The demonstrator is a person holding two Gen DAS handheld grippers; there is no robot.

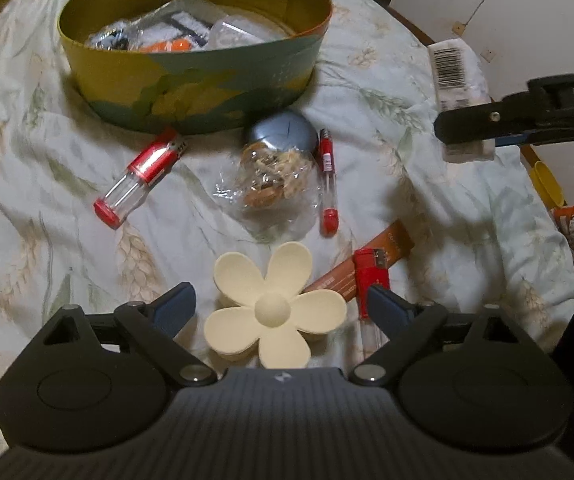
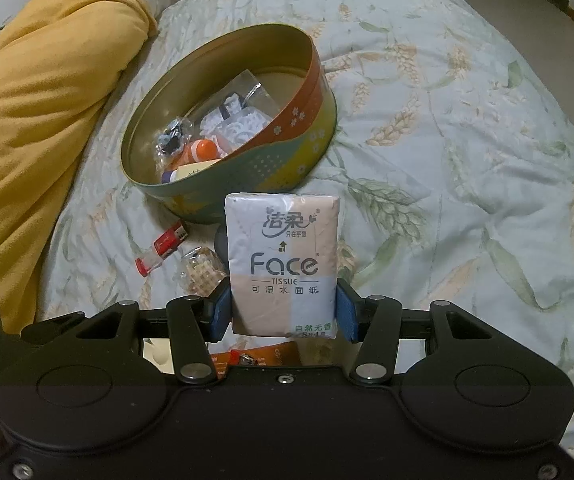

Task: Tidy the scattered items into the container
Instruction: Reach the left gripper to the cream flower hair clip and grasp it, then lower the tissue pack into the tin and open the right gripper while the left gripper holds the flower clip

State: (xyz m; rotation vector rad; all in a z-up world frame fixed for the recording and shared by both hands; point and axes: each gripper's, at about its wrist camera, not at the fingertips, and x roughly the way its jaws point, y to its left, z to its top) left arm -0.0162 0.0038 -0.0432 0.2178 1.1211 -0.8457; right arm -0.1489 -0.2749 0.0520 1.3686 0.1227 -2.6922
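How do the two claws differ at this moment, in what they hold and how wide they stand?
The right claw is shut on a tissue pack and holds it above the bedcover; the left claw holds nothing. The left claw stands wide around a cream flower clip without pressing it; the right claw's pads press the pack's sides. Both have blue pads.

Before my left gripper (image 1: 281, 304): cream plastic flower hair clip (image 1: 275, 310); beyond it, wrapped jar (image 1: 277, 172), then oval tin (image 1: 195, 52).
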